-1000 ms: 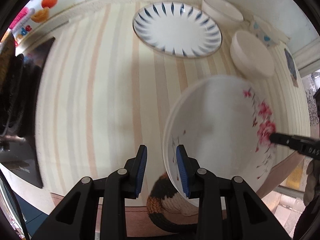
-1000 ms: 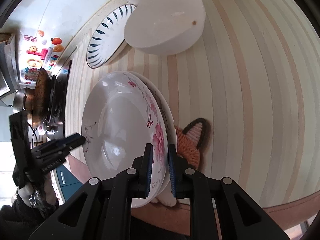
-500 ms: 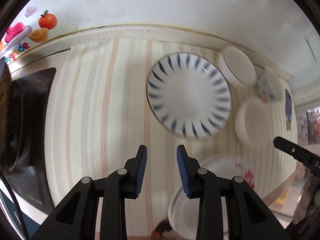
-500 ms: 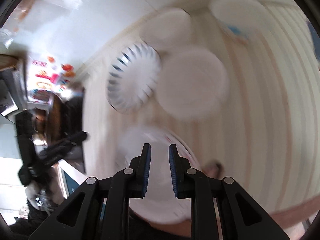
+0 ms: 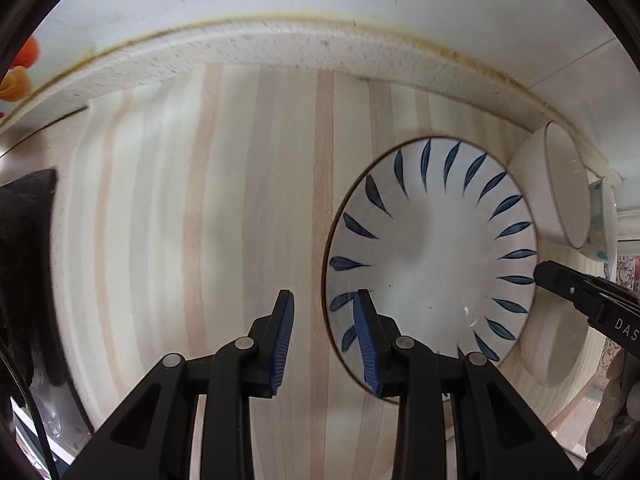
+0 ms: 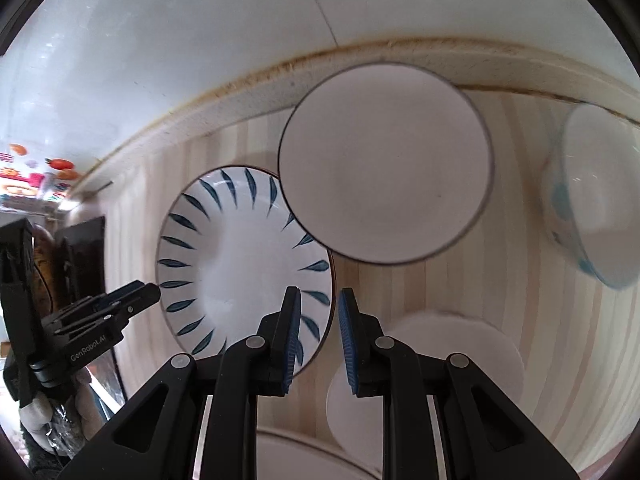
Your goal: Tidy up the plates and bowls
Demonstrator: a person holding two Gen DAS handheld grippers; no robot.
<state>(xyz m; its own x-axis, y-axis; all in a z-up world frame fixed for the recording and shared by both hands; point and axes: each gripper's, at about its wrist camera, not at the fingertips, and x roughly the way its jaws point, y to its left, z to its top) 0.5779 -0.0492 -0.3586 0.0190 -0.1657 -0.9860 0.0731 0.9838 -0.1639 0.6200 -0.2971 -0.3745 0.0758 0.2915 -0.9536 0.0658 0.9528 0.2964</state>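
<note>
Both grippers are hanging over the striped counter (image 5: 248,200), jaws narrow, nothing between them. The left gripper (image 5: 324,336) is straddling the near-left rim of the blue-leaf plate (image 5: 432,248); the right gripper (image 6: 318,334) is hovering at its opposite edge, beside a white bowl (image 6: 386,184).

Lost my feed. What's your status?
Both jaws slightly open, empty. Left gripper and right gripper flank blue-leaf plate. White bowl overlaps plate's far rim.

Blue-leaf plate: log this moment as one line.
blue-leaf plate flat on striped counter | left gripper at its left rim, empty | right gripper at its right rim, empty
</note>
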